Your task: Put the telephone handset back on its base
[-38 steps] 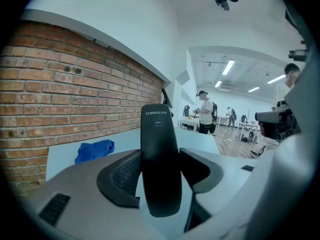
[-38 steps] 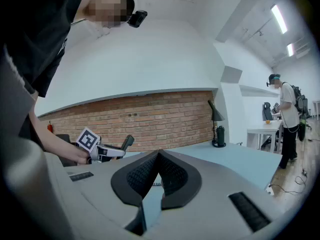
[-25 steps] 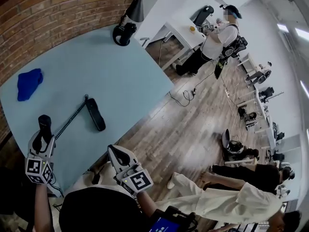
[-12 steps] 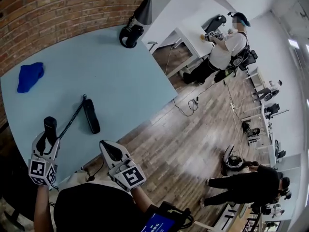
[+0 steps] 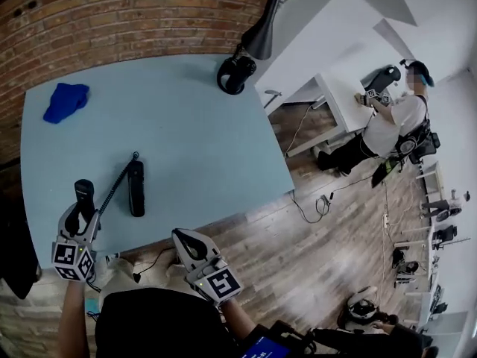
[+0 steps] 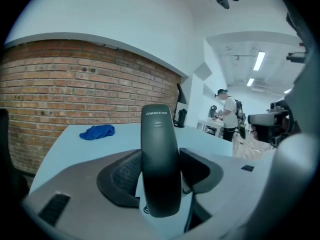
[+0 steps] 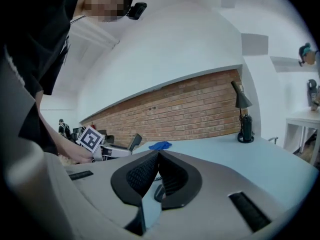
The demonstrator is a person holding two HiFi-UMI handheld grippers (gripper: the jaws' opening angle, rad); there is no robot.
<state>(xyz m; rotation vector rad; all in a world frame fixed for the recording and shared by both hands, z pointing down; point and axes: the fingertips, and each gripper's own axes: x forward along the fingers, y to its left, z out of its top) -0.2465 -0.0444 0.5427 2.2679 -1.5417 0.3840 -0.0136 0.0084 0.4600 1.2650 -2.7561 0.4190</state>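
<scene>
Left claw (image 5: 77, 221) is clamped on the telephone handset (image 6: 160, 149). Its corded base (image 5: 136, 188) lies on the worktop (image 5: 186, 125), near, ahead and right. Right claw (image 5: 186, 240) is closed, empty.

Left gripper (image 5: 77, 221) is bringing the handset (image 5: 85, 192) nearer the base (image 5: 136, 189) (whole view is shifting too).

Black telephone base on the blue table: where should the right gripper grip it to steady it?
Probably across its narrow sides at the near end, from above: the slim black telephone base lies flat, and the coiled cord joins its far end.
</scene>
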